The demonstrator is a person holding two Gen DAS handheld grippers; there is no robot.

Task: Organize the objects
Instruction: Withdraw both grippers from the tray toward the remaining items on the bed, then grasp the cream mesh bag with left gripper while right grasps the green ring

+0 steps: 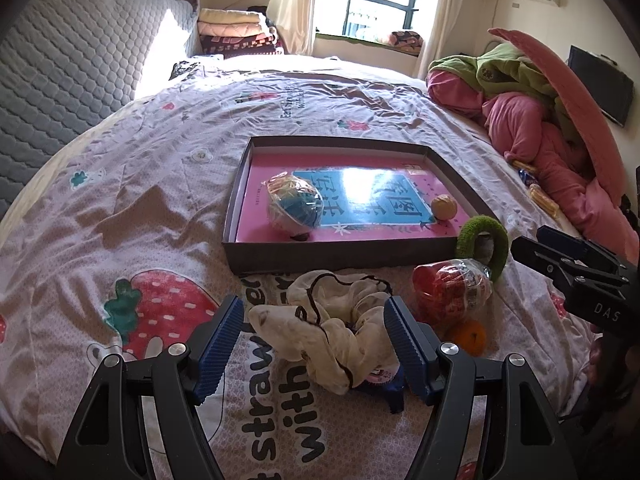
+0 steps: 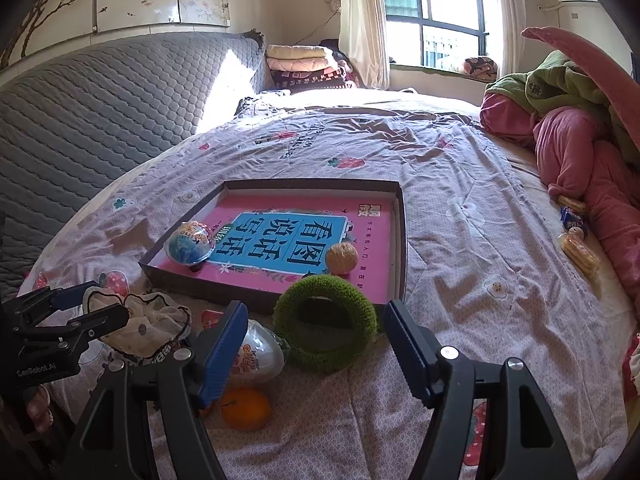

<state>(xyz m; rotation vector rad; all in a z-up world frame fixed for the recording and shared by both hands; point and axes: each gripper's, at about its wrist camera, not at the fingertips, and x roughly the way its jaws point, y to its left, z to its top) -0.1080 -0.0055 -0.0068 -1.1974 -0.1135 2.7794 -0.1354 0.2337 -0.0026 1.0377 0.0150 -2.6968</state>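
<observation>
**Both grippers open, lining up on cloth and ring**

Left gripper [image 1: 314,340] is sitting with jaws spread wide, one blue ribbed pad on each side of the cloth [image 1: 340,332]; we're not seeing the pads press on it yet. Right gripper [image 2: 316,348] is likewise spread, framing the ring [image 2: 326,322] without touching it.

We're reading both as pre-grasp: each tool is angling down at the bed [image 1: 120,184] so its jaws straddle one target, probably to lift them into the tray [image 1: 236,216].

Where things are sitting:
- Tray is lying flat mid-bed, just beyond the loose pile. A pink and blue book [image 1: 360,196] is lining its floor. One foil egg [image 1: 294,208] and a small tan ball [image 1: 444,206] are already resting inside, so we're judging the job partly done.
- Still outside, near the tray's front wall: cloth, ring, a second egg [image 2: 252,356] and an orange [image 2: 246,408], bunched close together.

Materials:
- Cloth is thin, cream, dark-edged, crumpled into a soft heap. It's covering something blue beneath that we can't identify.
- Ring is fuzzy green, thick, torus-shaped, leaning near the tray wall.
- Eggs are glossy, foil-wrapped, likely to roll on the wrinkled sheet.
- Tray is shallow, rigid, dark cardboard by the look of it.
</observation>
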